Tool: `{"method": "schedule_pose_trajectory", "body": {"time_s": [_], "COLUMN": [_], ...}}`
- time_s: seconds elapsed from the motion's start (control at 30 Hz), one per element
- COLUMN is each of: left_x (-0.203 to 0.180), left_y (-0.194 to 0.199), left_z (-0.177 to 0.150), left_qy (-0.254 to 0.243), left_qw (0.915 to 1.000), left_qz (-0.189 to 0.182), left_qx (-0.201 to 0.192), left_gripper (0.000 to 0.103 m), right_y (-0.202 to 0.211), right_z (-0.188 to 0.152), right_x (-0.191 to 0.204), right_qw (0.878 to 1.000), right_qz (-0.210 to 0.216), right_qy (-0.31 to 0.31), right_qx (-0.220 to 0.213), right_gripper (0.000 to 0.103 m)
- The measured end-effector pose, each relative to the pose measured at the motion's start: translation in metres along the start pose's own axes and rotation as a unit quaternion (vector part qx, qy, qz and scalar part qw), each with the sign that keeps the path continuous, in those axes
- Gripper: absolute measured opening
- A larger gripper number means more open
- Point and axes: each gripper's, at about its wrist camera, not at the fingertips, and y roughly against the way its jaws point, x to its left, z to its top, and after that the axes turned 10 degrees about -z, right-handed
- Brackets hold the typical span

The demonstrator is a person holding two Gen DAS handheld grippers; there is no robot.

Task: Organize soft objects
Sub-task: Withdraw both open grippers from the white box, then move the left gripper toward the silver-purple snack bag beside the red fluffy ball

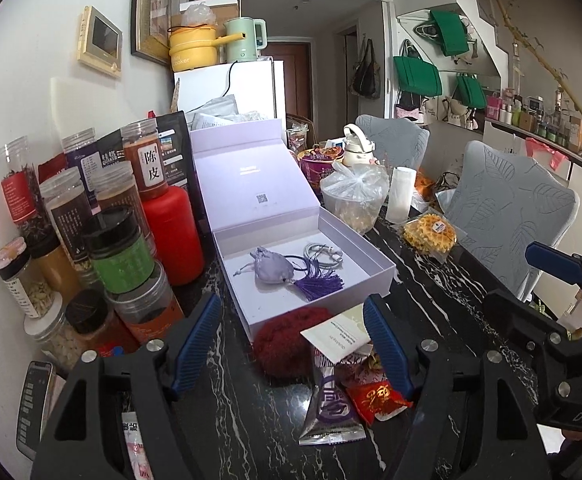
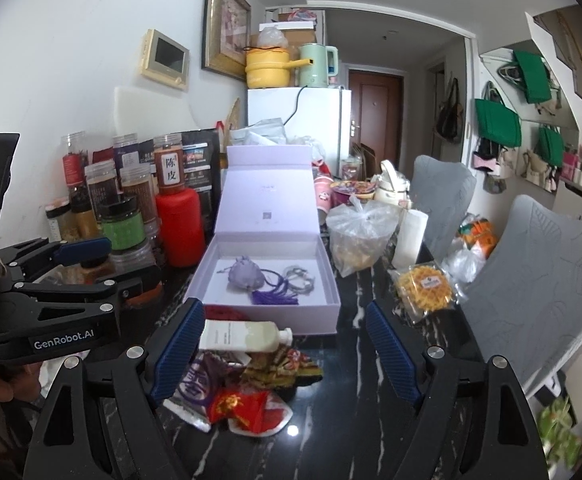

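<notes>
An open lavender gift box (image 1: 371, 258) (image 2: 333, 304) stands on the black marble table (image 1: 443, 280). Inside lie a grey-purple pouch (image 1: 271, 270) (image 2: 245, 276) with a purple tassel (image 1: 317, 286) and a coiled grey cord (image 1: 323, 254). In front of the box sit a dark red fuzzy pad (image 1: 287, 340), a white sachet (image 1: 337, 336), a white bottle (image 2: 247, 336) on its side and several snack packets (image 2: 231, 396). My left gripper (image 1: 291, 344) is open, its pads framing the fuzzy pad and sachet without touching. My right gripper (image 2: 285, 354) is open above the bottle and packets.
Jars and a red bottle (image 1: 173, 232) crowd the table's left side by the wall. A bagged container (image 2: 357, 236), a white roll (image 2: 411, 236) and wrapped waffles (image 2: 425, 286) sit right of the box. Grey chairs (image 2: 531, 280) line the right edge. A phone (image 1: 35, 404) lies near left.
</notes>
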Motion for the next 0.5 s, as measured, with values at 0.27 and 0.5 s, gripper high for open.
{"method": "schedule_pose_trajectory", "body": {"time_s": [0.27, 0.5], "left_x": [0.0, 0.004], "left_y": [0.002, 0.006], "left_z": [-0.028, -0.047], "left_qy": [0.011, 0.021], "left_qw": [0.9997, 0.9989], "left_qz": [-0.016, -0.032], "left_qx": [0.015, 0.028], "left_gripper": [0.077, 0.077], "right_y": [0.003, 0.006], "right_z": [-0.023, -0.039], "right_x": [0.005, 0.005], "right_qw": [1.0, 0.999], "right_qz": [-0.002, -0.002], "right_qy": [-0.004, -0.015], "right_qx": [0.016, 0.028], "right_gripper": [0.084, 0.088]}}
